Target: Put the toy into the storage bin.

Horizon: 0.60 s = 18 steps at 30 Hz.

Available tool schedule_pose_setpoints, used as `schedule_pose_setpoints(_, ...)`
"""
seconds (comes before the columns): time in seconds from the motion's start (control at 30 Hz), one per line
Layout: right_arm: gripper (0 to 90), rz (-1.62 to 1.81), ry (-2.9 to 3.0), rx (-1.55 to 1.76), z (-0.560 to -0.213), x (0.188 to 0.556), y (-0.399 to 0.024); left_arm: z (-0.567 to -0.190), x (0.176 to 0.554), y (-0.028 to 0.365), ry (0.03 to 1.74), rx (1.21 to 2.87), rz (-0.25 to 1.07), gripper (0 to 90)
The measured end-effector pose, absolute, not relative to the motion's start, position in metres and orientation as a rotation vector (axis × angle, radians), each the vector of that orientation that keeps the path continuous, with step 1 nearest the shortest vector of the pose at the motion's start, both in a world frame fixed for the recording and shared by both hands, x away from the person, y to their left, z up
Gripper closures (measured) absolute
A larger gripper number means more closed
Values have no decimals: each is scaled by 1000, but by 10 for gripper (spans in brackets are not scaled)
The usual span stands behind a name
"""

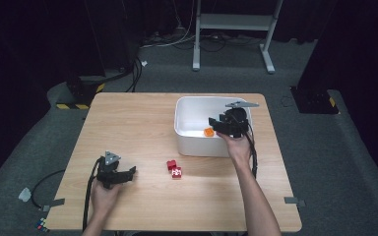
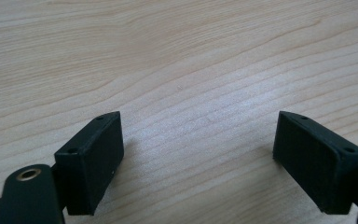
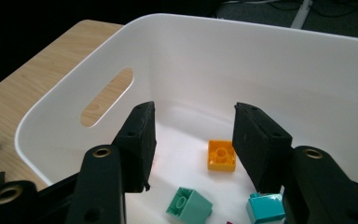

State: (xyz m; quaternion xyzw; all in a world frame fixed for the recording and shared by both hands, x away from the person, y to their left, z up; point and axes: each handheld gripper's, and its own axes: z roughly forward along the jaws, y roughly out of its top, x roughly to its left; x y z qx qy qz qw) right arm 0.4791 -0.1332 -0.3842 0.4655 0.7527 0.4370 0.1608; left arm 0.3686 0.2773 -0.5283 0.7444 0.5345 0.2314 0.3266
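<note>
Black right tongs hang open over the white bin, orange brick lying below at 12 o'clock, probably just dropped; left tongs wait open above the desk.

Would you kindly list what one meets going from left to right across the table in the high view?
Left tool → red brick and red-and-white brick, close together → white bin → orange brick inside the bin → right tool, held over the bin.
</note>
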Motion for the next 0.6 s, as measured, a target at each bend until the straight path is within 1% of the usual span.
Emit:
schedule_pose_setpoints(0.23, 439, 1291, 2126, 1299, -384, 467, -139, -528, 369, 277, 1399, 1952, 607, 163)
schedule_pose_setpoints(0.6, 404, 1410, 2080, 1178, -379, 430, -141, -528, 369, 277, 1399, 1951, 608, 162)
